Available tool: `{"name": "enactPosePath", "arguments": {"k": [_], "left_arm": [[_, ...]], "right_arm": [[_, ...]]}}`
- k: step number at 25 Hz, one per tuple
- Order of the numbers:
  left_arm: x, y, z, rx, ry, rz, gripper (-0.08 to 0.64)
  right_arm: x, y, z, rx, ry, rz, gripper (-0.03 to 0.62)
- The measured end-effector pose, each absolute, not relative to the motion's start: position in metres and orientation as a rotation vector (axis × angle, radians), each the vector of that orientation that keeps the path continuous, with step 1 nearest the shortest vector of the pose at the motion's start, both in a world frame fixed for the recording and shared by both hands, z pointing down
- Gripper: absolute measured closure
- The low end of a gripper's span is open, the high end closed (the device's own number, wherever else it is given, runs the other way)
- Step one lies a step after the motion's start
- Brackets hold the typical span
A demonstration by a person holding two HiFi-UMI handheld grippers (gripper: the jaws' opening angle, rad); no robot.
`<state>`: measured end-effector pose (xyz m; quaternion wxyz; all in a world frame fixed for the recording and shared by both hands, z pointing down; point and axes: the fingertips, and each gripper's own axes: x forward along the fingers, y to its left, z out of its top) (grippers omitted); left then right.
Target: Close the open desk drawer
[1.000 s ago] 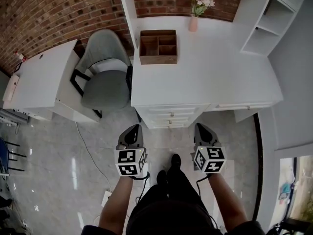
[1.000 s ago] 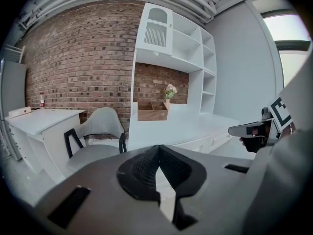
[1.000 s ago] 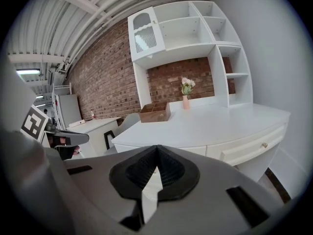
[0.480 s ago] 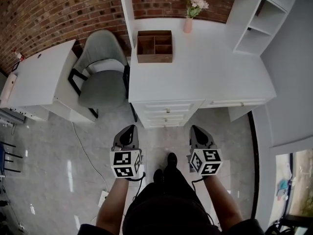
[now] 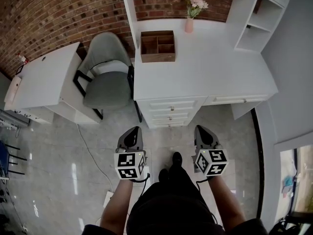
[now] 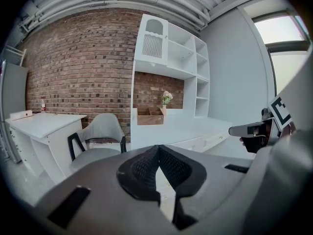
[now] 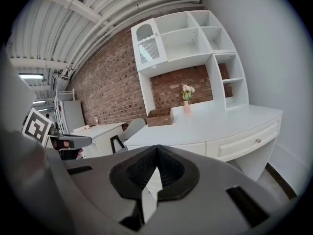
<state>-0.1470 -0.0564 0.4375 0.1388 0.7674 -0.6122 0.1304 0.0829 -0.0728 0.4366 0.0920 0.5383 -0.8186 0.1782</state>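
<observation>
At centre frame under the desk point(image 5: 205, 67) top, the drawers point(image 5: 171, 112) all look flush, none seen standing out, so closing appears done with nothing visibly left; left gripper point(image 5: 133, 129) and right gripper point(image 5: 201, 128), lower centre, well apart from them, jaws pressed together, empty.

No legible text, brand, number or sign anywhere.

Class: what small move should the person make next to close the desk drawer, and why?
Probably a step forward toward the drawers. The left gripper and right gripper hang over the floor, well short of the desk, jaws together on nothing, so neither can push a drawer front yet.
</observation>
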Motion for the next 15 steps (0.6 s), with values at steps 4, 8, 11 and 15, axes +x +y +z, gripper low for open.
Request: {"name": "enactPosePath", "arguments": {"k": [4,8,11,15], "left_arm": [[-0.151,-0.048,0.438,2.212,-1.77,0.374,0.551],[-0.153,-0.047,0.435,2.205,-1.773,0.354,0.551],[-0.153,-0.045,0.434,2.202,-1.774,0.353,0.551],[-0.153,-0.047,0.434,2.208,-1.767,0.358,0.551]], "right_arm": [[0.081,-0.064,0.438,1.598,-2.433,0.534,0.588],[0.082,-0.061,0.435,1.599,-2.435,0.531,0.588],[0.08,-0.06,0.434,1.591,-2.439,0.531,0.588],[0.076,-0.061,0.434,1.583,-2.442,0.534,0.588]]}}
